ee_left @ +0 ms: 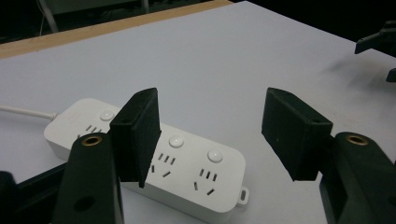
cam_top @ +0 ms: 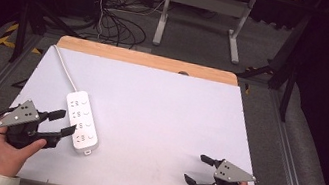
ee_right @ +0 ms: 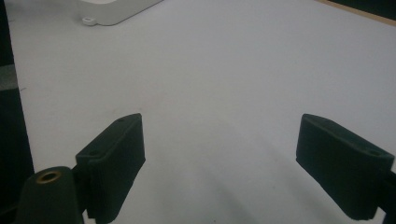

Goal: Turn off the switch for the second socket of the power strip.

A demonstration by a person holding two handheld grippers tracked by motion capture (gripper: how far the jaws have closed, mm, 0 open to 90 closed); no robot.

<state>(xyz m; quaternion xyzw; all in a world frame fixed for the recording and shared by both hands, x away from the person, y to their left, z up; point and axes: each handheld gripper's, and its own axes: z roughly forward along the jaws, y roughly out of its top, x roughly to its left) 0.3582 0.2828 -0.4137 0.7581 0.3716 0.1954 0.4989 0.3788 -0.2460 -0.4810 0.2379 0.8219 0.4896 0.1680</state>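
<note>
Even overhead light brightens the white table [cam_top: 158,117] against dark surroundings; shadows are soft, close jaws slightly blurred.

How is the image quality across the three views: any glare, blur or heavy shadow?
High view: table evenly lit, surroundings dark, no glare; power strip legible. Left gripper view: left gripper jaws close and slightly soft, strip sockets sharp enough. Right gripper view: right gripper jaws blurred, soft shadows fanning on the white surface, strip's end at the top edge.
</note>
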